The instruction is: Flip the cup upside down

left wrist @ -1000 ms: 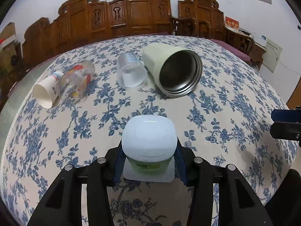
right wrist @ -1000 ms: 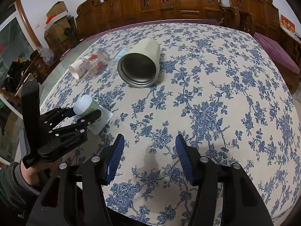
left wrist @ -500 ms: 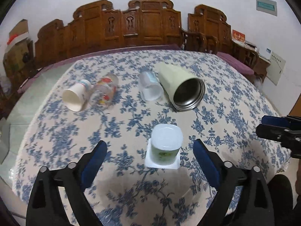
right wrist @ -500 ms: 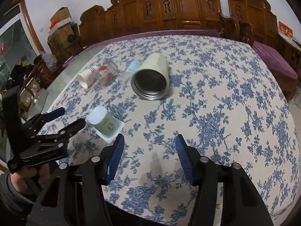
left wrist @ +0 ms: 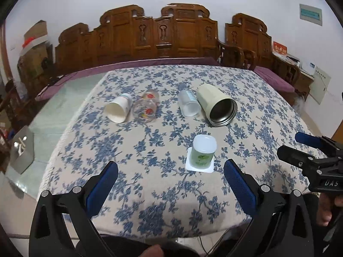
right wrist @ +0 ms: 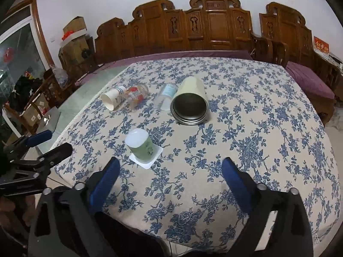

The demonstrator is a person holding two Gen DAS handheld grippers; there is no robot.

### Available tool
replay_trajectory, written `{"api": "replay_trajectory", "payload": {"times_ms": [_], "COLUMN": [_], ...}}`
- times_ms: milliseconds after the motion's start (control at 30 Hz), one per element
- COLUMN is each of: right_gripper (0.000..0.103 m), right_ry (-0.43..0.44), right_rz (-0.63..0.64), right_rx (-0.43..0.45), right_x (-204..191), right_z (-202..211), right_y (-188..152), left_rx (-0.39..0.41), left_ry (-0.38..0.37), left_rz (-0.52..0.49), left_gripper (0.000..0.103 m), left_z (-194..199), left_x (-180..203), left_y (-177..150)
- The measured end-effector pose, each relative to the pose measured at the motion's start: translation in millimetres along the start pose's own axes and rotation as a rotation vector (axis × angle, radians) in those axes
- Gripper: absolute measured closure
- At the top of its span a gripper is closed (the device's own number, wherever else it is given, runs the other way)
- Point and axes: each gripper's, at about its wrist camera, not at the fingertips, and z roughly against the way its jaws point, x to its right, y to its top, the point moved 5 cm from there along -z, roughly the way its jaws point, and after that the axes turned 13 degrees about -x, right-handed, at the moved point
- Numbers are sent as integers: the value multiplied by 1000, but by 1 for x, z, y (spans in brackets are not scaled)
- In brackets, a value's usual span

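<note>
The left gripper [left wrist: 170,172] was spread wide and held nothing; the right gripper [right wrist: 169,171] gaped equally, touching nothing. The green cup [left wrist: 203,151] stood upside down, rim on the floral tablecloth [left wrist: 150,156], just beyond the left fingertips. Carved wooden chairs [left wrist: 184,34] lined the white wall behind

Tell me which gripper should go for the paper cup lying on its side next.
Left. The paper cup lies on the left gripper side of the table; the right gripper sits farther across. Both are open and empty.
</note>
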Motion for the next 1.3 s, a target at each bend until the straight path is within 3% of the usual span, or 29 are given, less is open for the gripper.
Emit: {"api": "replay_trajectory", "payload": {"times_ms": [267, 800, 1300], "right_gripper": [3, 3, 3], "right_ry": [-12, -82, -93], "right_rz": [-4, 17, 20], "right_rx": [50, 356, 392], "right_x": [-15, -50, -55], "right_z": [28, 154, 171], "right_y": [-8, -27, -34], "left_rx": [48, 236, 274], "left_ry": [6, 32, 25], "left_rz": [19, -9, -1], "left_gripper": [8, 8, 8], "left_z": [38, 142, 158], "left_x": [-7, 9, 9], "left_y": [-9, -21, -28]}}
